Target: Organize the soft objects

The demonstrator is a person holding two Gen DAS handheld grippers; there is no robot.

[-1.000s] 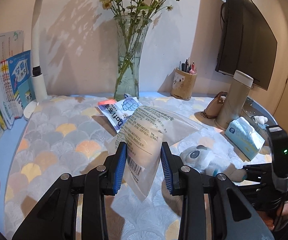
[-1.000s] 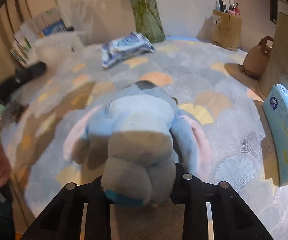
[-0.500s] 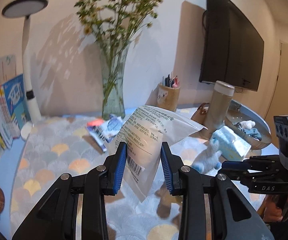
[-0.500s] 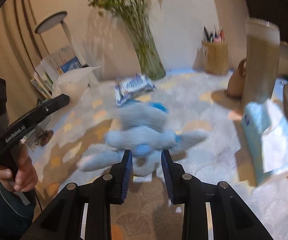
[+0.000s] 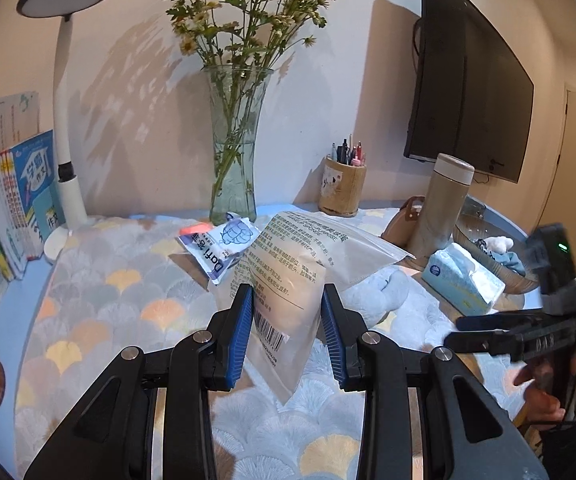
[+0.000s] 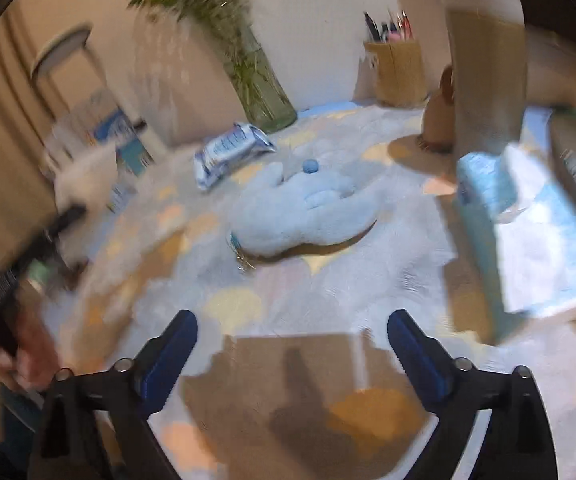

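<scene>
The surface (image 5: 100, 304) in front of you wears a cloth of pastel fan shapes, with a glass vase (image 5: 234, 148) of flowers standing at its back against the wall. Your left hand-held gripper (image 5: 286, 334) is clamped on a clear plastic pouch (image 5: 288, 292) printed with text and a barcode, held up above the cloth in front of the vase. A blue and white wipes pack (image 5: 220, 246) lies just in front of the vase's foot. To the right of the vase lies the pale blue plush toy (image 6: 303, 212), flat on the cloth and free of any grip. Your right hand-held gripper (image 6: 291, 346) hangs near the toy with its jaws spread wide and nothing between them. A blue tissue pack (image 5: 463, 278) sits farther right of the vase, beside a beige flask (image 5: 441, 200).
</scene>
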